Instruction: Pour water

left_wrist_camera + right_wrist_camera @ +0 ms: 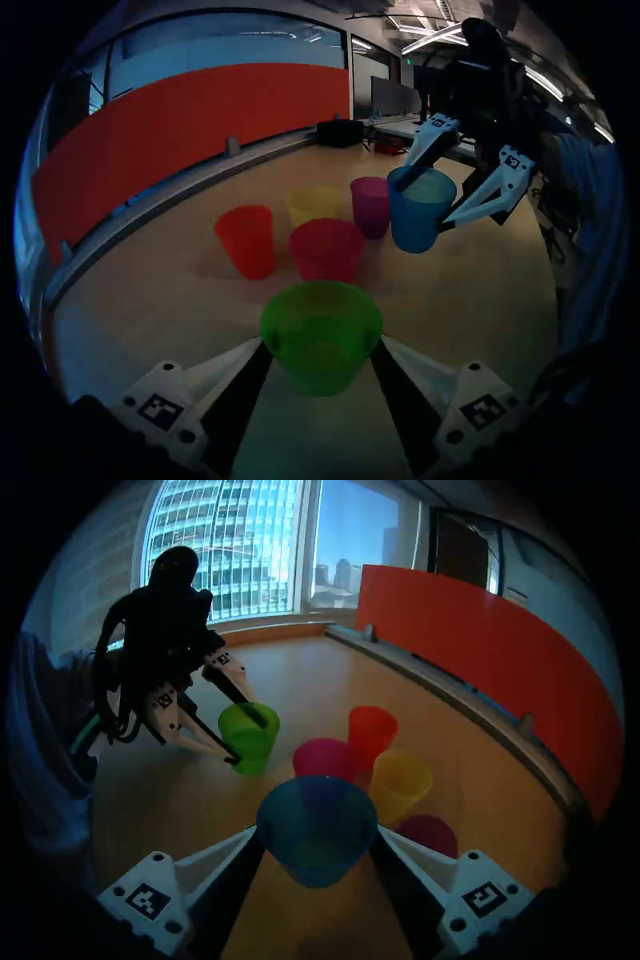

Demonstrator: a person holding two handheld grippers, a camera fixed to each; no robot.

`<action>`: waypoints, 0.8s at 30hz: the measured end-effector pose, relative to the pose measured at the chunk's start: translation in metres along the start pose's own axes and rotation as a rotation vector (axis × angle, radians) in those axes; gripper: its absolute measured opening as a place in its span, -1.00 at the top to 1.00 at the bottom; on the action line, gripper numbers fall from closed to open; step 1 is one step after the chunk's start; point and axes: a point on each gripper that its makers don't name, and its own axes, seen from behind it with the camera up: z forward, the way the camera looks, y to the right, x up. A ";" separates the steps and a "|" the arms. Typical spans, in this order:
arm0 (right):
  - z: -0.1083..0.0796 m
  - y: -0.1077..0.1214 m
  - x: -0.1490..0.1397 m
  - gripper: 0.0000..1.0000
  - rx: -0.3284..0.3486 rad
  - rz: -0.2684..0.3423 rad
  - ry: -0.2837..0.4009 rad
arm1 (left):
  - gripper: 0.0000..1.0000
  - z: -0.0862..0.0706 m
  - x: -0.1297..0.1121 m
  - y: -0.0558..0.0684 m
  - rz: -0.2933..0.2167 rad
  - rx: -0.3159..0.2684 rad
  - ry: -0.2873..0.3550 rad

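Note:
My left gripper (322, 352) is shut on a green cup (322, 332), which it holds upright close to the camera. In the right gripper view the same green cup (250, 736) sits between the left gripper's (244, 736) fingers at the left. My right gripper (316, 840) is shut on a blue cup (316, 828). In the left gripper view, that blue cup (420, 208) hangs slightly tilted in the right gripper (436, 192), beside a purple cup (370, 206). I cannot tell whether either held cup has water in it.
On the wooden table (160, 304) between the grippers stand a red cup (326, 248), an orange cup (246, 240) and a yellow cup (314, 204). An orange wall panel (200, 120) runs along the table's far edge. A person's sleeve (48, 744) is at the left.

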 end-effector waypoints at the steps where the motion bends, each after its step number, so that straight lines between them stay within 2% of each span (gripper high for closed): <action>1: 0.001 0.000 -0.001 -0.82 0.001 0.001 -0.002 | -0.66 0.001 -0.001 0.000 0.000 -0.001 -0.002; 14: 0.007 -0.002 -0.011 -0.82 0.004 0.006 -0.023 | -0.66 0.007 -0.012 -0.002 -0.020 -0.009 -0.010; 24: 0.012 -0.005 -0.017 -0.82 0.003 0.018 -0.031 | -0.66 0.003 -0.020 -0.003 -0.029 -0.008 -0.006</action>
